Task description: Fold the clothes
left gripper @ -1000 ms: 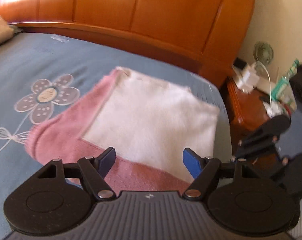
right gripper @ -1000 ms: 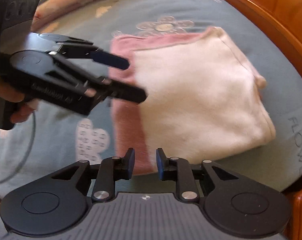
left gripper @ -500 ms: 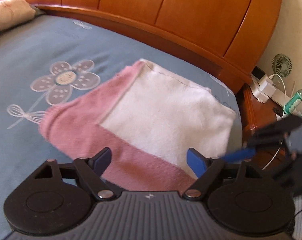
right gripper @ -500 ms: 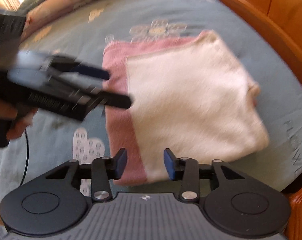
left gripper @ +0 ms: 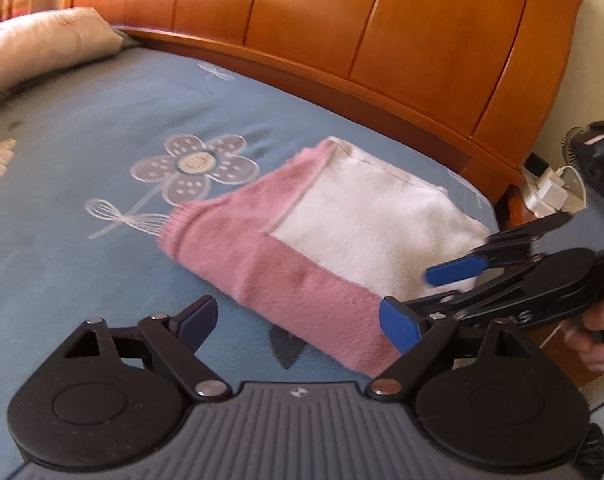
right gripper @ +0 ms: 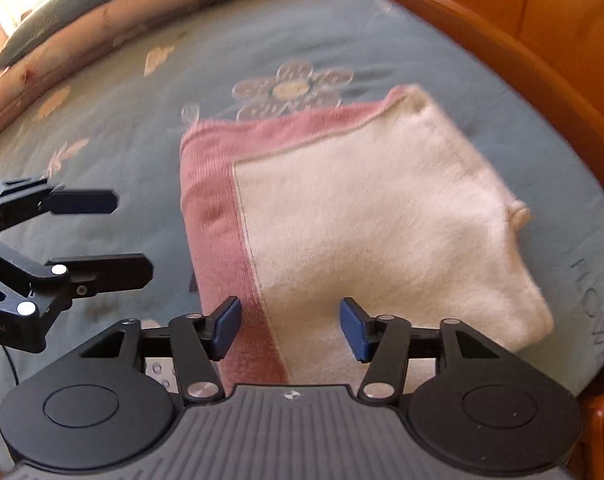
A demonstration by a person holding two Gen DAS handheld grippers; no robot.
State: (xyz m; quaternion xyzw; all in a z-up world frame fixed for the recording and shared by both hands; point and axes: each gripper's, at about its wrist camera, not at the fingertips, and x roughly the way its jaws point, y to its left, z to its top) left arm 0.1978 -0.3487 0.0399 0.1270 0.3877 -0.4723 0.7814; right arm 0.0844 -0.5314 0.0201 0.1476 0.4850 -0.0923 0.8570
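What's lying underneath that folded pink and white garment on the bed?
The folded garment lies flat on the blue flowered bedsheet, partly covering a printed flower. Whatever lies between its folded layers, or under its middle, is hidden.

headboard (left gripper: 382, 28): orange wood, sunlit | bedspread (left gripper: 82, 128): blue, floral | nightstand (left gripper: 514, 204): wood | wall (left gripper: 582, 60): cream

Lying flat on the bedspread (left gripper: 82, 184), close to the wooden headboard (left gripper: 382, 32) behind it: a folded garment (left gripper: 342, 232), its far corner just beside the flower motif (left gripper: 194, 168). Resting at the far left against the headboard, a pillow (left gripper: 42, 40); beyond the bed's right edge, a nightstand (left gripper: 514, 208). Hovering over the garment's near edge, the right gripper (right gripper: 290, 328); left of the garment and apart from it, the left gripper (right gripper: 102, 236).
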